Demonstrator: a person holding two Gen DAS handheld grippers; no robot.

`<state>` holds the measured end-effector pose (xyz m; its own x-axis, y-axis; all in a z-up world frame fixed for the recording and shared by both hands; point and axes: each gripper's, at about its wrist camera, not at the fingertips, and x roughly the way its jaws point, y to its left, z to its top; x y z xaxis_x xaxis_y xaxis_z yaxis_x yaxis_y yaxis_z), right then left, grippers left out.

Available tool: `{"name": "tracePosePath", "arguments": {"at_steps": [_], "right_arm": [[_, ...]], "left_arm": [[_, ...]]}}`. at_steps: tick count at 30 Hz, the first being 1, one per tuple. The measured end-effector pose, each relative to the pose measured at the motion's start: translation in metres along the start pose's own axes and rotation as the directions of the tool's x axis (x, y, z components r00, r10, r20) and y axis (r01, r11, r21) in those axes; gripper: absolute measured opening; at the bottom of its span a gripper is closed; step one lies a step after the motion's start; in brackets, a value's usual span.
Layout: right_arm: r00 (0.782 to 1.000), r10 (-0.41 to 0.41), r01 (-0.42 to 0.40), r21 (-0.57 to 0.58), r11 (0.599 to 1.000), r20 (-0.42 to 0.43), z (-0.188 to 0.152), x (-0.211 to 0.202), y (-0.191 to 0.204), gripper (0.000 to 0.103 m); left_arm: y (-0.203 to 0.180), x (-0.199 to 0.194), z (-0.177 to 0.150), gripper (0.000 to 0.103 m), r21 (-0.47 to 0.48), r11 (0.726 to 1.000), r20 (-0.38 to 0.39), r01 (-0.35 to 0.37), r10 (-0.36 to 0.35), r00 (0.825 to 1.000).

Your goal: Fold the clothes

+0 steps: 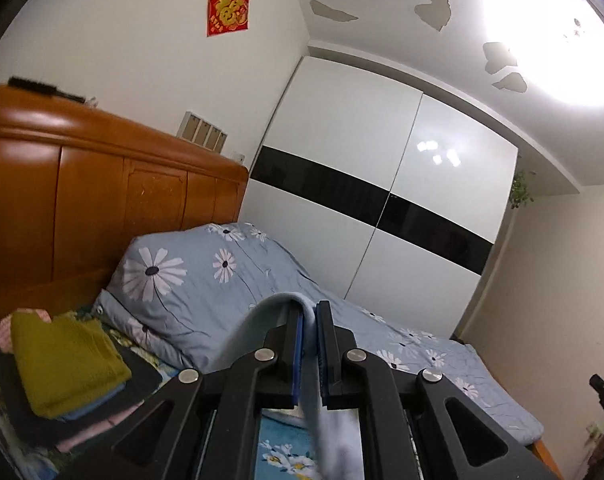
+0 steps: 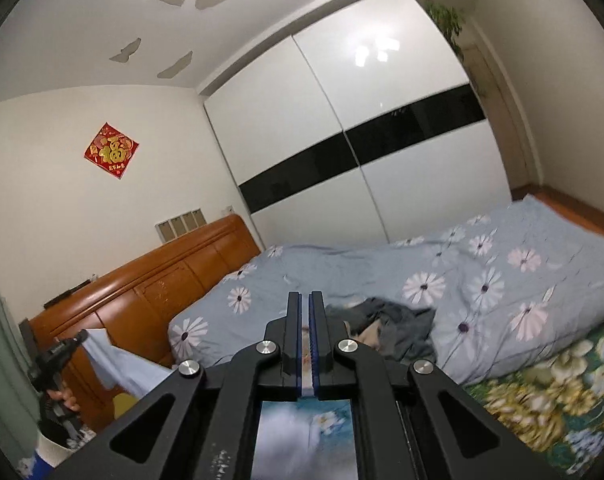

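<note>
The left gripper [image 1: 309, 312] has its jaws closed on a fold of the pale blue soft garment [image 1: 298, 305], which bends over the top of one blue pad and hangs down between the black arms. The right gripper [image 2: 305, 304] also has its jaws nearly together, and a thin strip of pale cloth shows between its pads, so I judge that it pinches another edge of the same garment. In the right wrist view the garment hangs in the air at the far left, in front of the orange wooden headboard [image 2: 154, 276].

To do this step well, I think the 2 grippers should stay level with each other and keep the top edge tight, so the cloth hangs flat before it is laid on the bed.

The garment looks light and plain, without any print. A stack of folded clothes with an olive green knitted piece [image 1: 68, 364] on top lies beside the flowered pillow [image 1: 190, 276].
</note>
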<state>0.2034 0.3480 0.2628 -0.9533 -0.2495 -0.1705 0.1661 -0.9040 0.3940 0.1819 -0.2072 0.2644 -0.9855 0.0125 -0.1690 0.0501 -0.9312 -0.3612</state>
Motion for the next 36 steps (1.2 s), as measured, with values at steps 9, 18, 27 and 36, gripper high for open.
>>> {"name": "tracePosePath", "arguments": {"at_steps": [9, 18, 27, 36], "right_arm": [[0.947, -0.013, 0.028, 0.043, 0.999, -0.322, -0.097, 0.113, -0.035, 0.003], [0.631, 0.123, -0.116, 0.064, 0.991, -0.766, -0.321, 0.230, -0.005, 0.026], [0.440, 0.293, -0.043, 0.306, 0.951, -0.849, -0.457, 0.246, -0.005, 0.048], [0.466, 0.315, -0.063, 0.324, 0.944, -0.827, -0.433, 0.237, 0.021, 0.006]], "left_arm": [[0.021, 0.074, -0.048, 0.007, -0.026, 0.999, -0.199, -0.044, 0.038, 0.979], [0.063, 0.084, -0.064, 0.007, -0.048, 0.991, -0.240, -0.128, 0.113, 0.964], [0.090, 0.079, -0.071, 0.007, -0.070, 0.983, -0.266, -0.172, 0.148, 0.953], [0.103, 0.063, -0.068, 0.007, -0.085, 0.979, -0.274, -0.185, 0.155, 0.949]]}}
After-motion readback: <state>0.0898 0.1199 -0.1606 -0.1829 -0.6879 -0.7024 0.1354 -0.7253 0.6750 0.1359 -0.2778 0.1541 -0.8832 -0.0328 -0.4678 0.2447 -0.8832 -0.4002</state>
